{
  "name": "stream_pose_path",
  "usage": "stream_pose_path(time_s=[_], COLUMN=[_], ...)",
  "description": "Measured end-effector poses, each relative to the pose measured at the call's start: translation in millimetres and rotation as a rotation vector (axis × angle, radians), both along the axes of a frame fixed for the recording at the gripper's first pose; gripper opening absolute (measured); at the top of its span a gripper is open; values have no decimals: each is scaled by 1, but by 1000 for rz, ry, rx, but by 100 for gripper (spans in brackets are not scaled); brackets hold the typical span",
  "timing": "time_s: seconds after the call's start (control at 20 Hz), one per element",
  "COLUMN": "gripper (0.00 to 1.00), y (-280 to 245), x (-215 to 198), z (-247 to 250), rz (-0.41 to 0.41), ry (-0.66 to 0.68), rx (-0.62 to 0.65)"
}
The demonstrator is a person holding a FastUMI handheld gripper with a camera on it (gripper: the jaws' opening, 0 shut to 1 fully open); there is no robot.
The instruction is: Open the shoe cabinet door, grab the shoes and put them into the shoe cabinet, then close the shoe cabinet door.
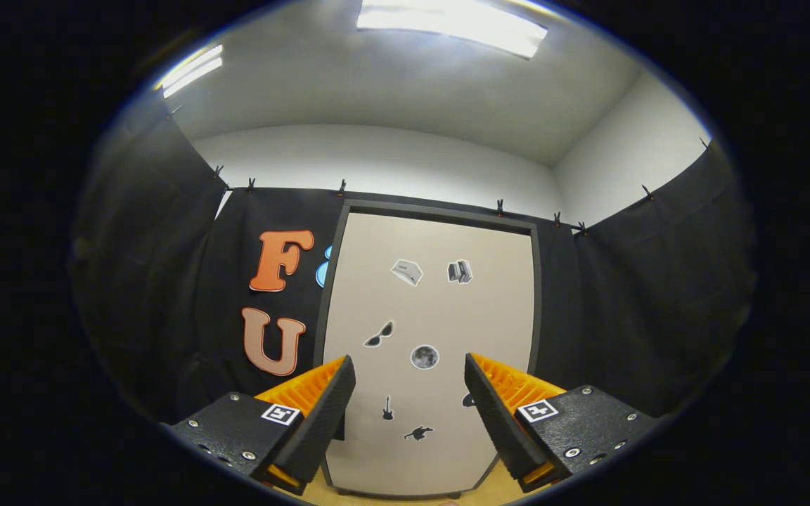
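The shoe cabinet stands straight ahead of me, a tall beige door in a dark frame, and the door is closed. Small stickers dot the door face, among them sunglasses, a moon and a guitar. My gripper is open, its two fingers spread wide in front of the lower half of the door with nothing between them. The fingers stay some distance short of the door. No handle can be made out on it.
Black cloth walls hang on clips to both sides of the cabinet. A strip of wooden floor lies at the cabinet's foot. White walls and ceiling lights are above.
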State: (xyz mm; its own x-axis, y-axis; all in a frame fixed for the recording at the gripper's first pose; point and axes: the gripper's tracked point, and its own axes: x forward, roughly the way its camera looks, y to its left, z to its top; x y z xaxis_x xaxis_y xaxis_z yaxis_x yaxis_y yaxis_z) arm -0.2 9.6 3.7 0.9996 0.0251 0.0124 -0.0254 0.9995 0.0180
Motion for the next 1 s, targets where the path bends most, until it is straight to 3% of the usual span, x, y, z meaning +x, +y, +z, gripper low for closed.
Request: stream_pose_path(time_s=[0.35, 0.8, 1.0], gripper=[97, 97, 92], y=[13, 76, 93], x=[17, 50, 70], z=[-31, -98, -129], rz=[28, 124, 123], ry=[74, 251, 318], rx=[68, 122, 118])
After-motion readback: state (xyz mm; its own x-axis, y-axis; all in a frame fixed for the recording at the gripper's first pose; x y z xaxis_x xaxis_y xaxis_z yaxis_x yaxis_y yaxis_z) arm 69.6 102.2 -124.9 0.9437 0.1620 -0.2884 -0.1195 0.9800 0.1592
